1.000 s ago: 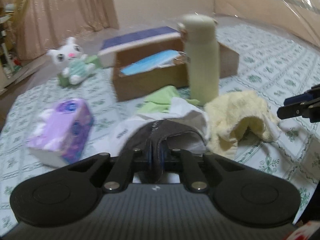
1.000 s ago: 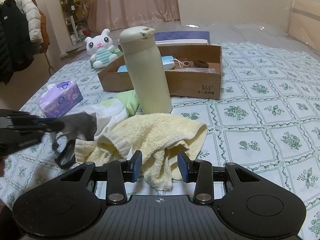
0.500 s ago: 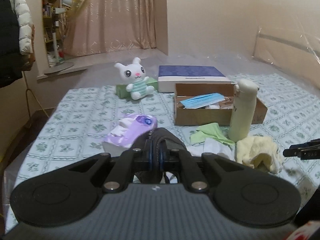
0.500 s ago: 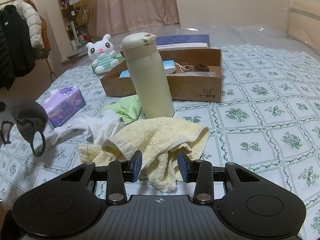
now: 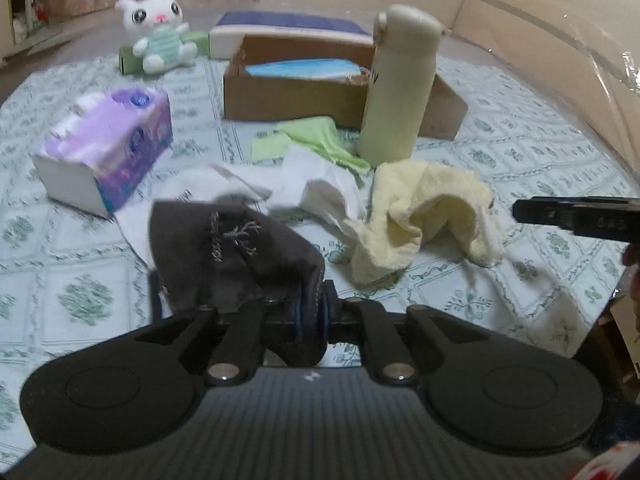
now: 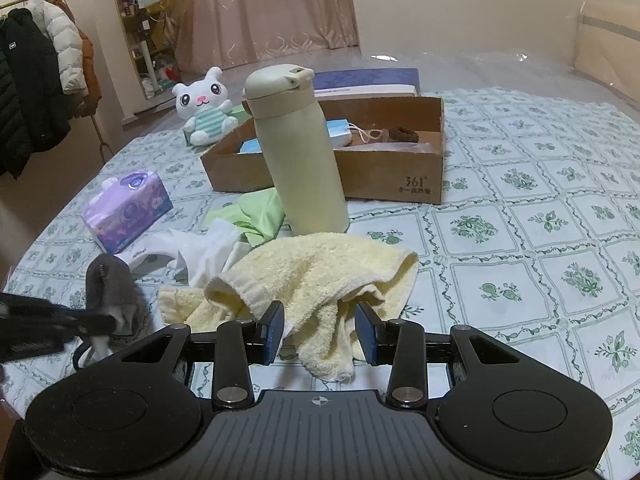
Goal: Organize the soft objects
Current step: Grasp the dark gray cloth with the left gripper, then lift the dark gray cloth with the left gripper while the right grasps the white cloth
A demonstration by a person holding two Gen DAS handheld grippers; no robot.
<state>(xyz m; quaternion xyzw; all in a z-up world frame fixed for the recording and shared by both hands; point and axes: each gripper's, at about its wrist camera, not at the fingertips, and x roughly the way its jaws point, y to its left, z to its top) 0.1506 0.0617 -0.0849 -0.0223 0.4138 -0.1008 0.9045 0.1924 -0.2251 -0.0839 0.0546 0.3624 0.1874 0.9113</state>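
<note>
Left gripper (image 5: 311,312) pinching floppy dark grey cloth (image 5: 232,252), jaws just eased wider – right gripper (image 6: 320,330) agape, straddling nubby yellow towel (image 6: 320,276).

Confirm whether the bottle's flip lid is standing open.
No. In the right wrist view the cream bottle stands upright before the cardboard box with its lid closed.

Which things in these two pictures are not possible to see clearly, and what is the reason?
- Cardboard box, left wrist view: the bottle covers its right part; contents blurred.
- Brown items in the box, right wrist view: too small to name.
- Left gripper jaws: the grey cloth they pinch covers the pads.
- Towel, right wrist view: the right gripper hides its lower end.
</note>
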